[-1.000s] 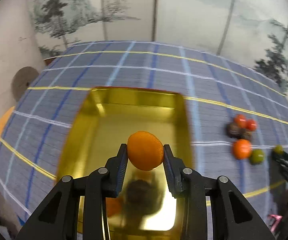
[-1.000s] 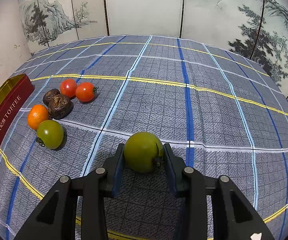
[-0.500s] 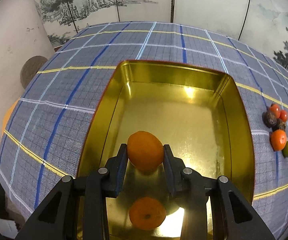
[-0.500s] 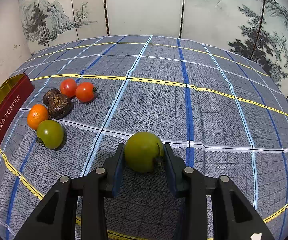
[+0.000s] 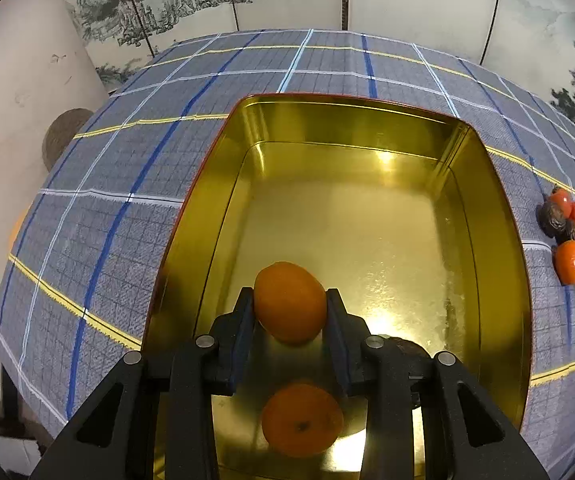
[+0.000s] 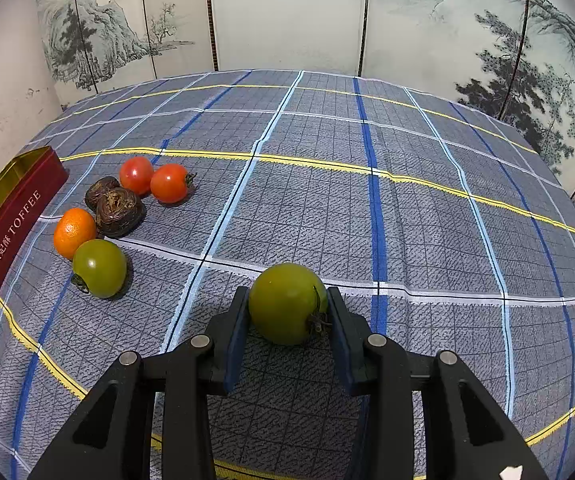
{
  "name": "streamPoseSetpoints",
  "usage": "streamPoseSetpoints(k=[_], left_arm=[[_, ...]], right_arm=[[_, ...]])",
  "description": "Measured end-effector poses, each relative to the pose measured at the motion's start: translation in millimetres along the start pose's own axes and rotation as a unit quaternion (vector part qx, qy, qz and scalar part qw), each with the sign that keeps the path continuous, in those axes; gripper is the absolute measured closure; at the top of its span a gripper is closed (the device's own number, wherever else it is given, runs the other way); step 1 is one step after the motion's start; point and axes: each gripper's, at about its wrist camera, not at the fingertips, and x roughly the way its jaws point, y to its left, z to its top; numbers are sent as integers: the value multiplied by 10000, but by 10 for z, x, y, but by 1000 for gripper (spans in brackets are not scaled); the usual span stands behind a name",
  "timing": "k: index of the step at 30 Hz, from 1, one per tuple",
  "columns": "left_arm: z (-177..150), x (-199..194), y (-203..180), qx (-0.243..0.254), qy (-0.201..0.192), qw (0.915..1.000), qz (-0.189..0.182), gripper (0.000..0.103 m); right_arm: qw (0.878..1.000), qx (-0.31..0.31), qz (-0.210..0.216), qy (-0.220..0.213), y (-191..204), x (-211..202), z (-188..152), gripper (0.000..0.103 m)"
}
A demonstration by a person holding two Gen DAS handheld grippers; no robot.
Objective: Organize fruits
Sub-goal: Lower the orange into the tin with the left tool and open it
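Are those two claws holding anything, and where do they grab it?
Left gripper pinches an orange by its sides; right gripper pinches a green tomato likewise.

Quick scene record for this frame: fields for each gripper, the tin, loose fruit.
left gripper: shut on orange, held over the tin
right gripper: shut on green tomato, above the cloth
tin: gold inside; the orange's reflection shows in its floor
loose fruit: two red tomatoes, small orange, second green tomato, two dark brown fruits
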Motion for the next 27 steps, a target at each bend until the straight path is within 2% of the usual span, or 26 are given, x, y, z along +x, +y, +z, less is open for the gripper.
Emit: streamPoseSetpoints(k=[27], left_arm=[[-31, -25, -44, 175, -51, 9997, 140, 65]], right_arm=[[10000, -3, -5, -1, 10, 2, 1, 68]])
